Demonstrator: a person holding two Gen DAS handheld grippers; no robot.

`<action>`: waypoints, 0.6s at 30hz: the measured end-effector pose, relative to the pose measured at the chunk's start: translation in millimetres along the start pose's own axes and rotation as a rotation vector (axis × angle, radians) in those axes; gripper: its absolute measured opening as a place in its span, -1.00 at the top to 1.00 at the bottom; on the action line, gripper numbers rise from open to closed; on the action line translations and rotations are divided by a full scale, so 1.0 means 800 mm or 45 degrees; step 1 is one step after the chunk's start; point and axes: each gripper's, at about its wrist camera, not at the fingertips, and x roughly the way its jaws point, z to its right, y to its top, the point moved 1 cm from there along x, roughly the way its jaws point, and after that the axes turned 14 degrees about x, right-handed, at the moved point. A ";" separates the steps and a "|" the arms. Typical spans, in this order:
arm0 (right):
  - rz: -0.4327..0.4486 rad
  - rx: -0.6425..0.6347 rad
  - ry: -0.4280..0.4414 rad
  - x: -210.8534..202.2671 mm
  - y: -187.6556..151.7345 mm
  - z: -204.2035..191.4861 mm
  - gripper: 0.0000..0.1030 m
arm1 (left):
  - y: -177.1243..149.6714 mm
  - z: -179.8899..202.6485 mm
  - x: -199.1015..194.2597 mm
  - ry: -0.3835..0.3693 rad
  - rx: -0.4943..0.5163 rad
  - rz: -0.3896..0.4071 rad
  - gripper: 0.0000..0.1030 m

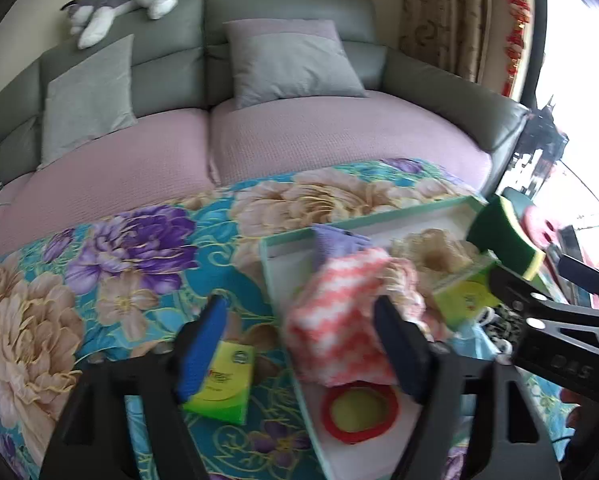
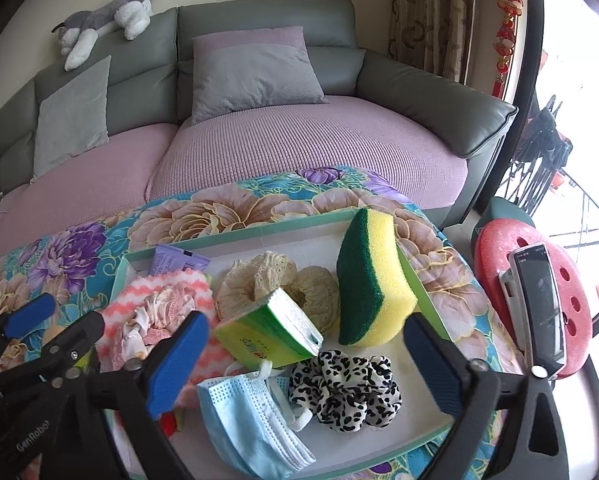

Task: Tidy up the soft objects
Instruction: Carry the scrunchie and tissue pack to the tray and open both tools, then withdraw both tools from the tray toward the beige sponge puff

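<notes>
A shallow white tray with a green rim [image 2: 259, 230] lies on the floral cloth. In it are a yellow-green sponge [image 2: 373, 276] standing on edge, a green tissue pack [image 2: 269, 330], cream scrunchies [image 2: 259, 276], a leopard scrunchie [image 2: 345, 394], a blue face mask [image 2: 251, 420], a pink-white cloth [image 2: 167, 286] and a purple packet [image 2: 175, 264]. My right gripper [image 2: 303, 364] is open over the tray, empty. My left gripper [image 1: 303, 344] is open at the tray's left edge, above a second green tissue pack [image 1: 223, 384] on the cloth. A red ring with a yellow ball [image 1: 359, 408] lies in the tray.
The floral cloth [image 1: 99, 280] covers a low surface before a grey sofa with a mauve seat cover [image 2: 299, 148], grey cushions [image 2: 255, 68] and a plush husky [image 2: 107, 12] on the backrest. A red stool [image 2: 495, 260] with a phone [image 2: 539, 300] stands at right.
</notes>
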 end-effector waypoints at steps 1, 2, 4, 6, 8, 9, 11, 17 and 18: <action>0.001 0.002 0.004 -0.001 0.000 -0.001 -1.00 | -0.002 -0.007 0.001 0.034 -0.020 -0.006 -0.77; 0.002 0.006 0.007 -0.002 0.001 -0.002 -1.00 | -0.005 -0.015 0.002 0.068 -0.044 -0.016 -0.85; -0.004 0.010 0.020 -0.003 0.001 -0.003 -1.00 | -0.011 -0.030 0.003 0.105 -0.081 -0.030 -0.86; -0.006 0.011 0.022 -0.003 0.000 -0.004 -1.00 | -0.016 -0.043 0.002 0.144 -0.118 -0.033 -0.86; -0.009 0.002 0.020 -0.003 -0.001 -0.007 -1.00 | -0.021 -0.055 -0.001 0.167 -0.150 -0.030 -0.86; -0.011 -0.005 0.016 -0.003 -0.001 -0.009 -1.00 | -0.022 -0.060 -0.002 0.175 -0.165 -0.029 -0.86; -0.015 -0.019 0.015 -0.003 -0.003 -0.013 -1.00 | -0.025 -0.065 -0.005 0.186 -0.185 -0.026 -0.86; -0.028 -0.065 0.025 -0.002 -0.008 -0.029 -1.00 | -0.034 -0.082 -0.012 0.222 -0.227 -0.043 -0.86; -0.030 -0.074 0.030 -0.002 -0.009 -0.032 -1.00 | -0.036 -0.085 -0.013 0.229 -0.237 -0.046 -0.86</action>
